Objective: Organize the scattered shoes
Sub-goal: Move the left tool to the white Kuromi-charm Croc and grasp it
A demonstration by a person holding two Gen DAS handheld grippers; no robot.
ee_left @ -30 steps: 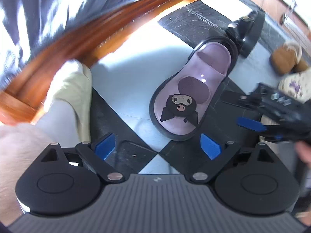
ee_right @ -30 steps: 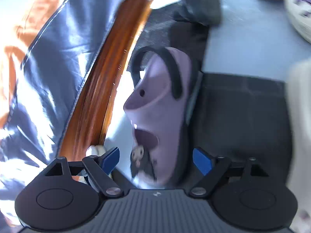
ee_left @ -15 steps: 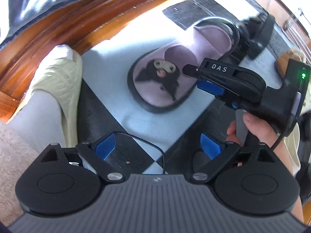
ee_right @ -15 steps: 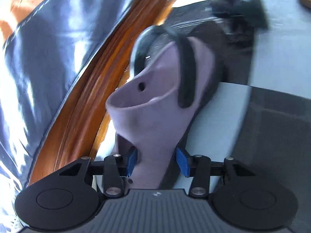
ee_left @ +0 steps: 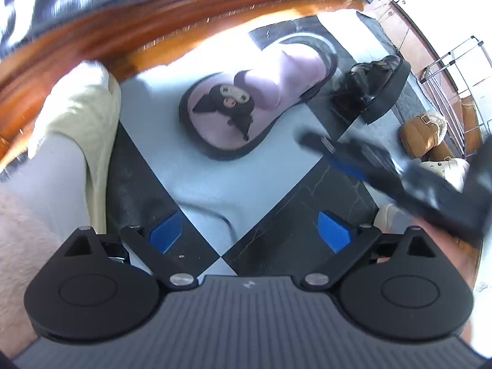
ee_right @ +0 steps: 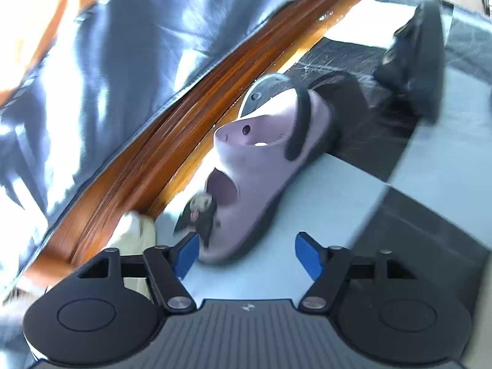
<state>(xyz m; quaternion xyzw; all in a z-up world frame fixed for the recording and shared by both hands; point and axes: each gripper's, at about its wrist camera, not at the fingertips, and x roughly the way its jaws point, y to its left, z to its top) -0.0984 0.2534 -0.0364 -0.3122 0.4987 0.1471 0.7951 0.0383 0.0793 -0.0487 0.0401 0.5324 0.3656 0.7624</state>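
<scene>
Lilac slipper (ee_right: 261, 166) set down beside the bed frame (ee_right: 172, 153); right gripper (ee_right: 244, 253) just opened, released. Left gripper (ee_left: 249, 232) open, empty. Black sandal (ee_left: 372, 89), tan boot (ee_left: 422, 133) left unsorted.

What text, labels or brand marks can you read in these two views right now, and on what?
No readable words or numbers in either view.
Small pale emblem on the left gripper's ribbed housing: a mark, not letters.
The same emblem on the right gripper's housing: a mark only.
Right gripper body, seen from the left wrist view: any lettering is motion-blurred, unreadable.
Lilac clog: a cartoon charm, no text.
Black sandal and tan fleece-lined shoe: nothing legible.
</scene>
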